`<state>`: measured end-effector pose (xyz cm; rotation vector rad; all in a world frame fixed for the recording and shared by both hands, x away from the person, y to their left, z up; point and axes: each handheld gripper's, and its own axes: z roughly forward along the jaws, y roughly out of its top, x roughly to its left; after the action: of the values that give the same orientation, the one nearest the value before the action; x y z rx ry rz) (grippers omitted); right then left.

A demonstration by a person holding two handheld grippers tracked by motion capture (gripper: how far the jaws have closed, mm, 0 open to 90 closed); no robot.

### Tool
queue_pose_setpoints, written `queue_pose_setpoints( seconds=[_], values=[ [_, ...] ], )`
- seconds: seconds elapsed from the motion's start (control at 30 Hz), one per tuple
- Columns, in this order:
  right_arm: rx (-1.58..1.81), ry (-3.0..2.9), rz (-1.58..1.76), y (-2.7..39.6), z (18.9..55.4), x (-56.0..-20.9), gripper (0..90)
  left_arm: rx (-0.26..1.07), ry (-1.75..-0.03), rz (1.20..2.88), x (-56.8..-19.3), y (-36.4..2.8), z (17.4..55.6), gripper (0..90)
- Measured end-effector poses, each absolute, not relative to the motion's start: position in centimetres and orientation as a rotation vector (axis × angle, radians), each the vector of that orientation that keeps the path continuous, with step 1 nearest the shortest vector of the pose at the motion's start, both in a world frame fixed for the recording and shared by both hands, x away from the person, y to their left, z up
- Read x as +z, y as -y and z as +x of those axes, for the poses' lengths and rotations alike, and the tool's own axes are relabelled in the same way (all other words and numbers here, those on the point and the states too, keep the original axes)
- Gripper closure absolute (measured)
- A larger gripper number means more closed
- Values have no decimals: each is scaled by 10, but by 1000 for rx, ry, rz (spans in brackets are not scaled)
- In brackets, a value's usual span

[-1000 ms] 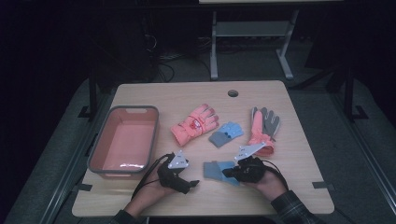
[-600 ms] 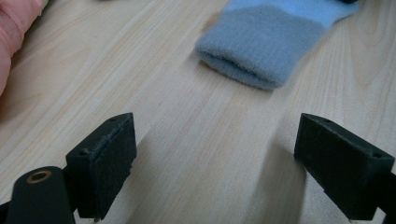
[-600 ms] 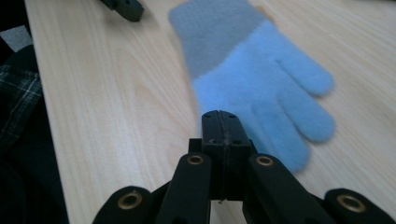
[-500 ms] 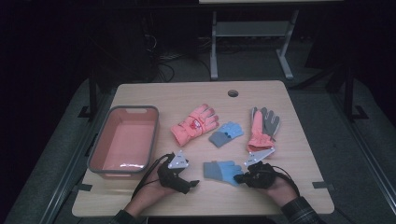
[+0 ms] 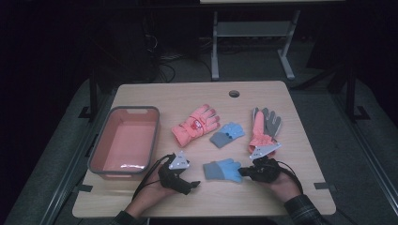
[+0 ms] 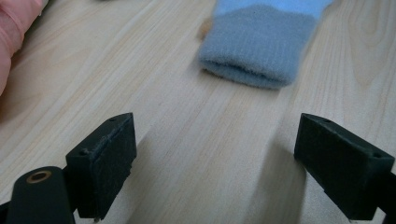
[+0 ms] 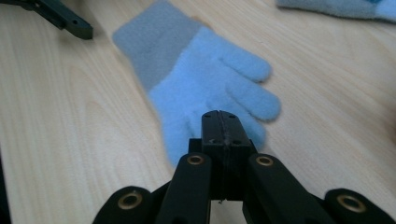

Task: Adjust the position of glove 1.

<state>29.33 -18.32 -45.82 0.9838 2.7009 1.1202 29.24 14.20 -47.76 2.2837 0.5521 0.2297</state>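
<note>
right gripper (image 5: 245,172) has slid back off the blue glove (image 5: 222,169), jaws pressed together.

Dim room, lit tabletop, perhaps slight blur

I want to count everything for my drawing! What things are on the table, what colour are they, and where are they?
Near blue glove: one, blue with grey cuff, front middle, between the grippers.
Far blue glove: one, blue with grey cuff, table centre.
Pink glove: one, pink, left of centre.
Pink-and-grey glove: one, right side.
Tub: one, pink with grey rim, left side.
Table: one, light wood.
Left gripper: black, jaws open, pointing at the near glove's cuff.
Right gripper: black, jaws shut, at that glove's fingers.
</note>
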Motion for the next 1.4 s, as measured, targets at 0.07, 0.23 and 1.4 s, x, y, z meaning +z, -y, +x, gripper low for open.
queue_pose_setpoints(
  seconds=[0.07, 0.23, 1.4],
  values=[
    [1102, -2708, 985, 182, 296, -460, 900, 229, -552, 2284, -478, -142, 292, 123],
    [1073, -2698, 972, 179, 302, -463, 900, 229, -553, 2285, -477, -142, 292, 123],
    [1111, -2539, 985, 215, 291, -468, 229, 204, -603, 2338, -465, -133, 301, 131]
  ],
)
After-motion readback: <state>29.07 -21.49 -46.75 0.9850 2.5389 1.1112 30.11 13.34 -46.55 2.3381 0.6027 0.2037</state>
